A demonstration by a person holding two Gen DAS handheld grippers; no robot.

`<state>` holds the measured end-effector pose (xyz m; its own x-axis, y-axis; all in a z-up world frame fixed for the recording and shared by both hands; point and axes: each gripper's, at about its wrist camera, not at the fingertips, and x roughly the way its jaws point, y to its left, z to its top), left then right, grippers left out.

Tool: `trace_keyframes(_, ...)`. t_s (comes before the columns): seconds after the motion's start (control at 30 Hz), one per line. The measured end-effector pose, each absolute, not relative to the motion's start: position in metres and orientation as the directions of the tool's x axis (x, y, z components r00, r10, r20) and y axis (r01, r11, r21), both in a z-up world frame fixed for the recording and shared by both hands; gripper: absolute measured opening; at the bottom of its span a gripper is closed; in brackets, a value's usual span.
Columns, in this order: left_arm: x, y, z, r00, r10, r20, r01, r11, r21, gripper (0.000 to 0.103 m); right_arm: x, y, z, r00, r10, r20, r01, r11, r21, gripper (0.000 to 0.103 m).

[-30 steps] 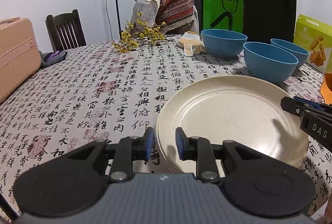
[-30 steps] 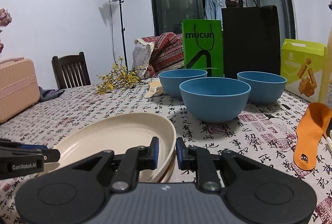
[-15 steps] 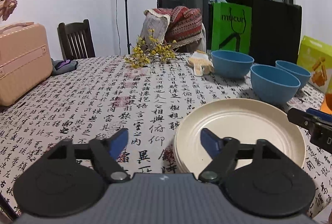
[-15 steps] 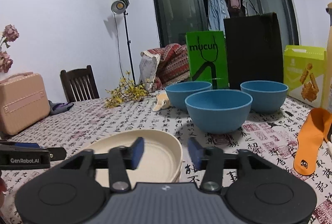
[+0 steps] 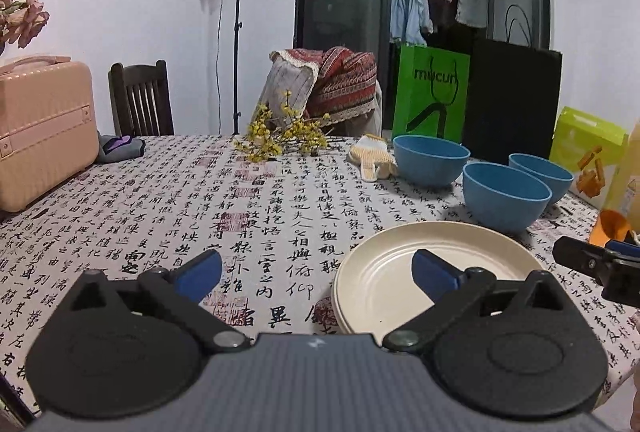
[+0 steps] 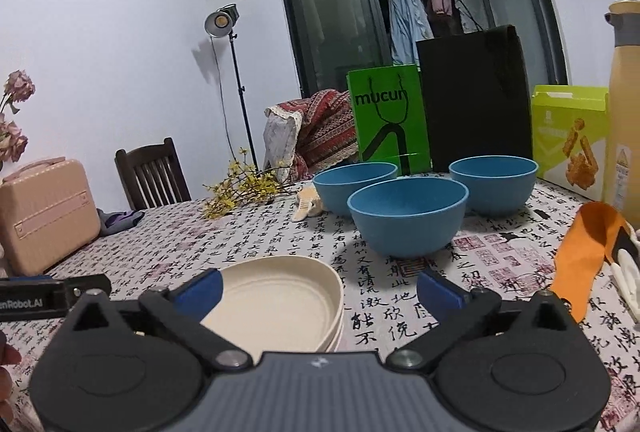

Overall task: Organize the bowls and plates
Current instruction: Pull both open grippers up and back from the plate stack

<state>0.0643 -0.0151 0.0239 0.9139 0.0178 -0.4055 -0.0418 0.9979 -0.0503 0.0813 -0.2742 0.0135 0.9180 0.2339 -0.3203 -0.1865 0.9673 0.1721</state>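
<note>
Surface: round, under a cloth printed with black calligraphy and red seals; carries everything listed below.

Pink suitcase: far left edge of the surface, seen from both my wrists.

Black bag and green bag: upright side by side at the back, behind the bowls. My right view shows the green bag's lettering face-on.

Yellow-green snack box: back right. A tall yellow bottle shows in full only from my right wrist; the left view catches just its edge.

Plate stack: cream, near edge of the surface, several rims nested. From my left wrist it lies right of centre; from my right wrist it lies left of centre, so it sits between my two hands.

Blue bowls: three, apart from one another, beyond the plates. Nearest bowl, rear left bowl, rear right bowl.

Orange shoehorn-like piece: far right, clear only in my right view.

Yellow flower sprig and pale comb: middle back.

My left fingers: opening, spread wide, holding nothing; the right blue pad hangs over the plate stack without pressing it.

My right fingers: opening, spread wide, empty; the left pad stands over the plate rim, not gripping.
</note>
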Motion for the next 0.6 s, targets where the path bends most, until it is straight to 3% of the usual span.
trace_keyframes(0.6, 0.054, -0.012, 0.036, 0.929, -0.038, -0.369, 0.016, 0.998, -0.06, 0.103, 0.058, -0.277, 0.028, 0.935, 0.172, -0.31, -0.139, 0.982, 0.125, 0.103)
